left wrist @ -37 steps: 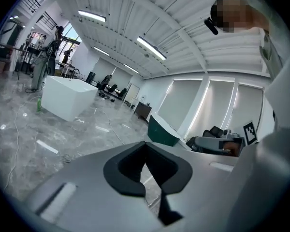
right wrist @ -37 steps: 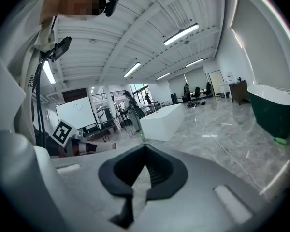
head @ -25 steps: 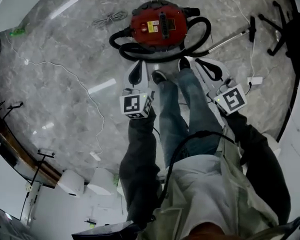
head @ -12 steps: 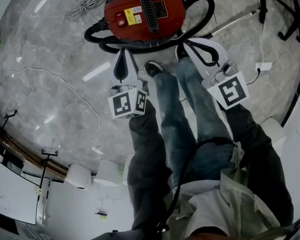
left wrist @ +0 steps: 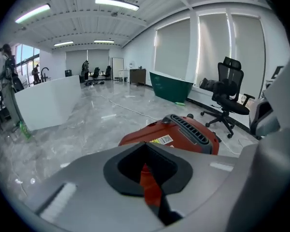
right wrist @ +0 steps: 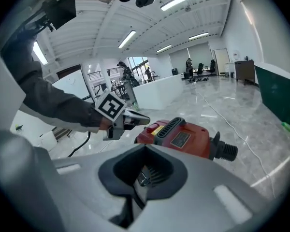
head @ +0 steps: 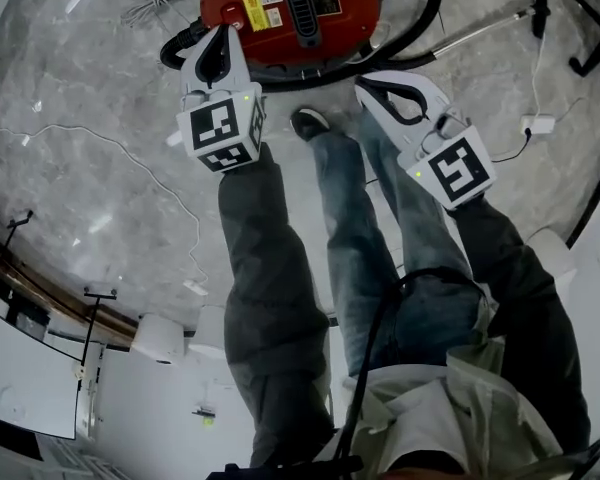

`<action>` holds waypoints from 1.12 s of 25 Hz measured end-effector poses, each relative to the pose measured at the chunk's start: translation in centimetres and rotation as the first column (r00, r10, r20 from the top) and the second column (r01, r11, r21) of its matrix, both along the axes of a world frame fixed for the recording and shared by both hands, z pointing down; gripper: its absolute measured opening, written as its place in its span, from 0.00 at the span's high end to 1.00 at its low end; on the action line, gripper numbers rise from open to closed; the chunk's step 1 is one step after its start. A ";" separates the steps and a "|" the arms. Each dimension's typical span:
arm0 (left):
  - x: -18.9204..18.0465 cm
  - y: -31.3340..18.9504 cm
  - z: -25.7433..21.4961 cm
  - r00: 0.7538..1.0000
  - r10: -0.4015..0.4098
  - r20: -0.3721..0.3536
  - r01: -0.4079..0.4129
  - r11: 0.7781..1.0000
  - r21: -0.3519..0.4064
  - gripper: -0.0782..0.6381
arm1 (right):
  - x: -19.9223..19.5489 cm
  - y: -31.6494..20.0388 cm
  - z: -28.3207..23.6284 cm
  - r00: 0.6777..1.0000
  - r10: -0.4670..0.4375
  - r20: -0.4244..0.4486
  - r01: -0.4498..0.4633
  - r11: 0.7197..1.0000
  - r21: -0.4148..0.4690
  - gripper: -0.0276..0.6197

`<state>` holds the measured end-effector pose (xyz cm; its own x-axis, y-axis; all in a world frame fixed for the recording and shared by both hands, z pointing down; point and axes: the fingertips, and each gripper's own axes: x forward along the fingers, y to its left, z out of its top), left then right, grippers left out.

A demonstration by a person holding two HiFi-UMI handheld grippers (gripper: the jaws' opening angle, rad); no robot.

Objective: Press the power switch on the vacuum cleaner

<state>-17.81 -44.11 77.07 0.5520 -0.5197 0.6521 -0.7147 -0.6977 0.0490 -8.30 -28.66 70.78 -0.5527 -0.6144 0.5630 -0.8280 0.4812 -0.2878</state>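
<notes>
Your left tongs (head: 223, 30) reach out ahead of you. Their tips lie over the left edge of the red vacuum cleaner (head: 310, 8), which stands on the grey marble floor (head: 90, 158) just beyond your shoe (head: 308, 123). In the left gripper view the two jaws meet at the tips and grip nothing; only the vacuum cleaner's red shell shows through the dark hollow behind them.

In the right gripper view, the left tongs' tips sit just beside a raised red button (right wrist: 152, 125) at one end of the vacuum cleaner's top, next to a yellow label (head: 255, 10). Whether the tips touch the button cannot be told.

Your right tongs (head: 368, 85) are nearer your body, beside your jeans (head: 360, 208), and point toward the vacuum cleaner. Their tips are near the black hose (head: 425, 13) that loops around the machine. Their jaws are also closed together and hold nothing.

A metal wand (head: 480, 28) runs from the hose toward the upper right of the head view. A coiled cord (head: 165, 6) lies on the floor left of the vacuum cleaner. A black office chair (left wrist: 229, 95) stands well behind it by the windows.
</notes>
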 end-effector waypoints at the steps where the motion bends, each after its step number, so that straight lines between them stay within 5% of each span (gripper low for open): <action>1: 0.0 0.0 0.7 1.000 0.005 0.009 -0.005 1.000 -0.020 0.89 | 0.0 0.4 0.2 1.000 -0.010 -0.002 0.010 1.000 -0.006 0.96; 9: -0.4 0.7 2.9 0.999 -0.053 -0.002 0.052 0.994 -0.099 0.89 | 0.8 1.0 1.0 1.000 0.027 0.006 -0.027 0.999 -0.039 0.96; 21: 0.1 0.9 3.2 0.988 0.116 0.103 -0.100 0.983 -0.152 0.89 | -0.8 0.3 0.4 1.000 0.001 0.021 -0.001 1.000 -0.016 0.96; 28: 0.0 0.6 3.1 0.986 0.125 0.107 -0.098 0.969 -0.226 0.89 | -1.0 1.0 0.4 0.999 -0.035 0.023 0.035 0.999 -0.014 0.96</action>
<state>-17.81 -43.47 80.19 0.5095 -0.2960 0.8079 -0.6428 -0.7551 0.1287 -9.26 -27.68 71.21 -0.5864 -0.5865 0.5587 -0.8040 0.5056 -0.3130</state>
